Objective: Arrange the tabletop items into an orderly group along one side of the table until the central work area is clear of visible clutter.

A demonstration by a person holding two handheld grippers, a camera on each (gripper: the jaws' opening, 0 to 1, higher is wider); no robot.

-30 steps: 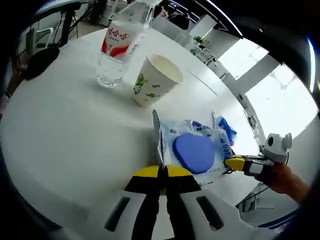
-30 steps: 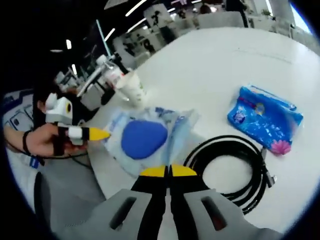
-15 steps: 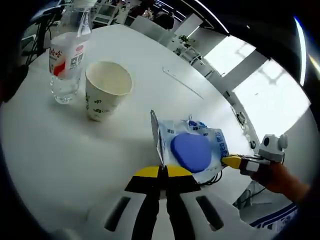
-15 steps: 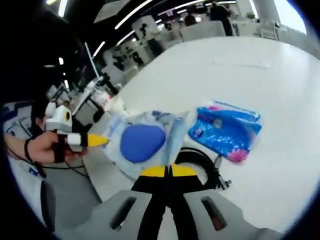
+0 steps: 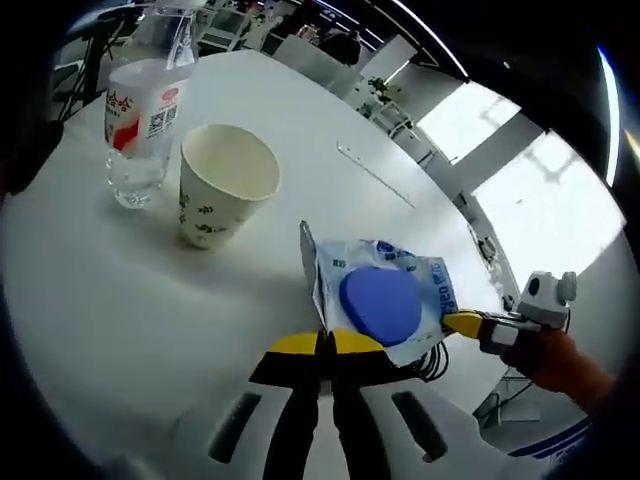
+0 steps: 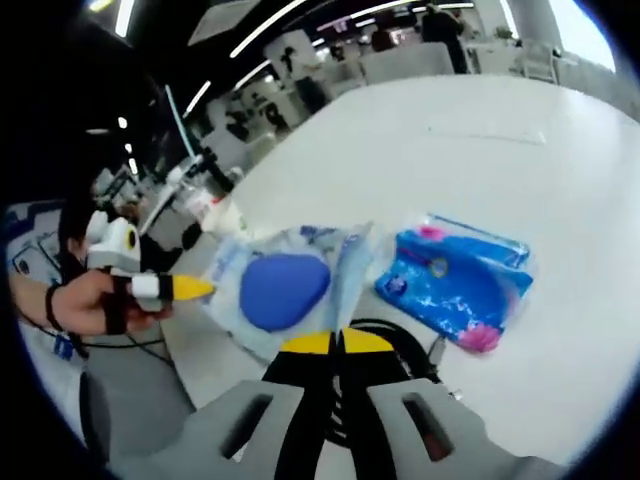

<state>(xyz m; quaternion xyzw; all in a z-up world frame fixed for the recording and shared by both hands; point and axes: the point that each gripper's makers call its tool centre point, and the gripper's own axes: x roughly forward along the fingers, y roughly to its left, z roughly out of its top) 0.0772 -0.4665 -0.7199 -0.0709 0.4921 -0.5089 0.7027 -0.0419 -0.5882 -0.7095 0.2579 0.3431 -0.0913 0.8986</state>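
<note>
Left gripper view: white round counter (image 5: 120,290), bottle (image 5: 140,120) and cup (image 5: 222,195) upper left, bright windows right. Both tools (image 5: 320,345) (image 6: 335,345) closed on packet (image 5: 385,305), frame centre.

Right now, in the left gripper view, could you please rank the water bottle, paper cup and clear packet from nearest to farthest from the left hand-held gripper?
1. Clear packet, held at the left hand-held gripper tips.
2. Paper cup, beyond, upper left.
3. Water bottle, farthest, left of the cup.

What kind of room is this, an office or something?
Probably a big open office or lab: a white table holding a bottle and paper cup, more desks and people behind, long ceiling lights, large windows.
</note>
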